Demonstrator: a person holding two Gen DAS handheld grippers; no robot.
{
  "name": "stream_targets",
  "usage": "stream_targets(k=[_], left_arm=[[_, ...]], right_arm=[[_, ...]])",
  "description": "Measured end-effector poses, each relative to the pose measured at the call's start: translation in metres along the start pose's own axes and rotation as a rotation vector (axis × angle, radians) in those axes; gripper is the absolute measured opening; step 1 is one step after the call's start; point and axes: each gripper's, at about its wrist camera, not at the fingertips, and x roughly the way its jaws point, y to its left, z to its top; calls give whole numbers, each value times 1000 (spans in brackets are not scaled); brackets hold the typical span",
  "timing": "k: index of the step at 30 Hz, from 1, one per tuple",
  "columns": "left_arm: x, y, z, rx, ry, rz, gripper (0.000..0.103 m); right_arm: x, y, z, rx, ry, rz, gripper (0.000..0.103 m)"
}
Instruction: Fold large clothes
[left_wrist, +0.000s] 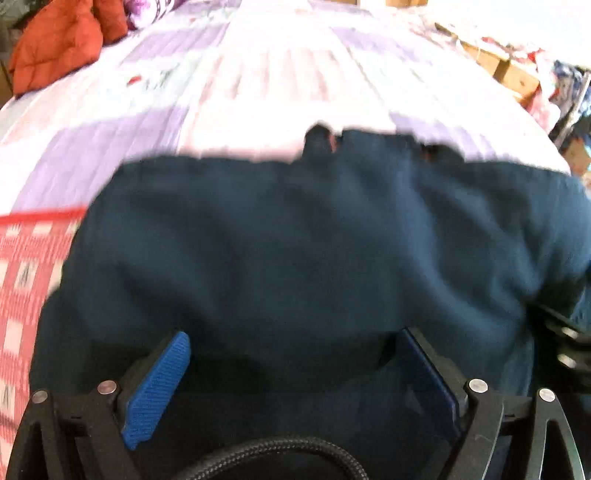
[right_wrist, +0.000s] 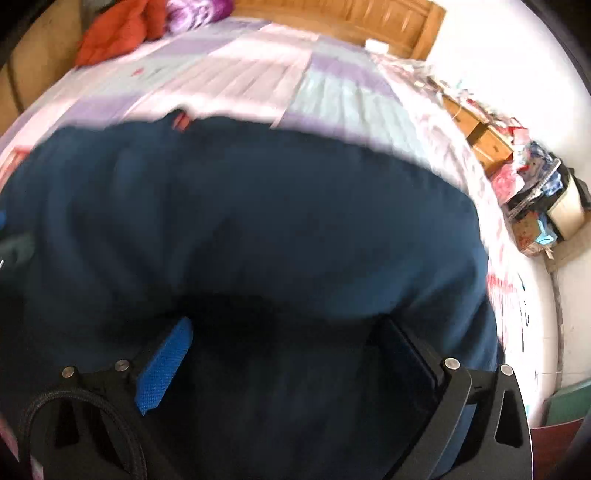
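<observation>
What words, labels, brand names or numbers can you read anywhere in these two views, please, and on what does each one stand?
None can be read.
Dark blue garment: no label or print shows.
Patchwork bedspread: small dark marks on its red and white squares, too blurred to tell whether they are letters.
Boxes and packets beside the bed: printed colours, but too small and blurred to read.

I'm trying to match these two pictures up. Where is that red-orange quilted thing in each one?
Left wrist view: the red-orange quilted thing sits in the top left corner, at the far end of the bed.
Right wrist view: it is at the top, left of centre, beside a purple bundle.
Shared landmark: the dark blue garment spread on the lilac bedspread fills the middle of both views.
</observation>
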Motion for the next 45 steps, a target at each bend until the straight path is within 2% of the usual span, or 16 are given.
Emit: stream_targets(k=[5,9,13,15,18,23,27,29,32,34,36,38,39,40,42,45], left_arm=[[-22,-6,7,-28,-51,-78,93],[-15,-12,-9,-41,-15,-109,93],[10,-21,-18,-14,37,-53,94],[23,-24,-16,0,46,-26,101],[32,-24,-7,-9,13,-18,102],[36,-20,2,-38,14,-25,102],[-1,-22,-7,-68,-41,-72,102],[-16,-23,-17,-85,-53,-69,102],[-28,-19,-36,-124,-33,-62,102],[-32,-14,-47,-156,-15,-80,102],[-32,-10,-56,-169,5,-83,102],[-29,-8,-60,-161,19,-86,102],[-29,-8,-61,-151,21,-82,102],[-29,-7,-62,-144,19,-79,102],[-30,-4,-63,-142,11,-87,102],[-32,-1,-64,-141,-1,-95,102]], right_arm=[[32,-13,39,36,-4,-23,103],[55,-30,56,65,16,-18,103],[66,-39,69,89,34,-2,103],[58,-43,71,101,12,13,103],[14,-48,51,101,-80,58,103],[-30,-31,16,-39,-152,122,103],[-27,-18,46,-103,-123,199,103],[-14,-16,71,-43,-62,281,103],[10,-3,91,33,37,319,103],[26,20,98,-13,71,251,103],[58,41,96,-37,172,207,103],[70,40,97,36,150,221,103],[71,38,97,55,131,222,93],[71,36,97,69,107,206,61],[67,33,98,81,58,152,13],[67,26,99,84,58,209,5]])
